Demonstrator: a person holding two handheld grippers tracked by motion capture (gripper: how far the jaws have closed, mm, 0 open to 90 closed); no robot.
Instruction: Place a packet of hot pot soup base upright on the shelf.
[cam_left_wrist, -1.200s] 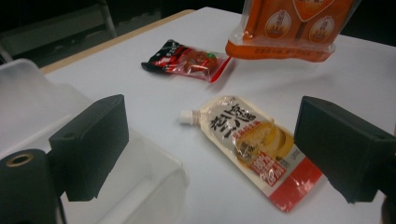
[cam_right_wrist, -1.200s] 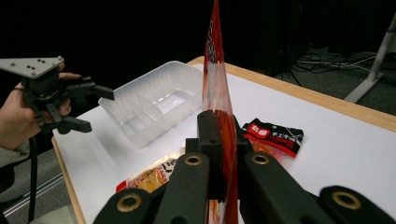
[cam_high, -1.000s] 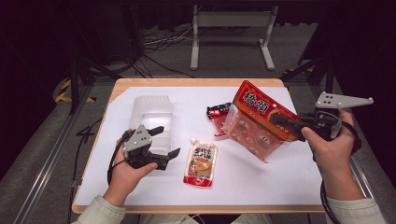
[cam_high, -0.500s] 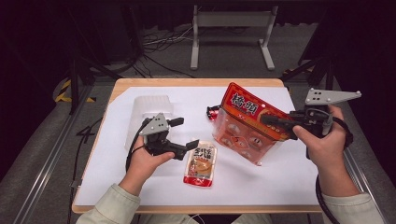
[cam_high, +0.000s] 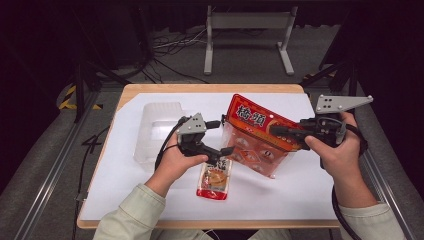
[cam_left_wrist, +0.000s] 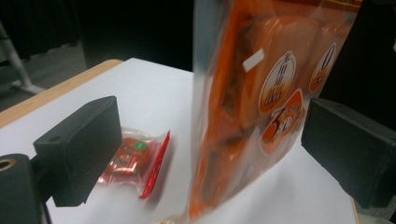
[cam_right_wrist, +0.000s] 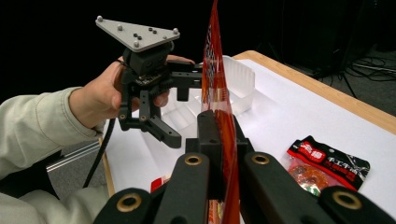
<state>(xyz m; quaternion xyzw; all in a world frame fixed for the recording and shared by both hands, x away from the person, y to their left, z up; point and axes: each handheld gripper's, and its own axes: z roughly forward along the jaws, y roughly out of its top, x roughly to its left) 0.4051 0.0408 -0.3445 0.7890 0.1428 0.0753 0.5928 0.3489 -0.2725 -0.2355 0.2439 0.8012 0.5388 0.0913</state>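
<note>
Centre-right of the high view, the big orange snack bag (cam_high: 257, 137) hangs off the table, its top edge pinched flat in the right gripper (cam_high: 280, 131), presumably so the other hand can reach its side. The left gripper (cam_high: 220, 138) comes up beside it, jaws spread wide around the bag (not yet pressing).

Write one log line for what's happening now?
right gripper: shut on bag | left gripper: open, jaws either side of bag | tray: behind
</note>
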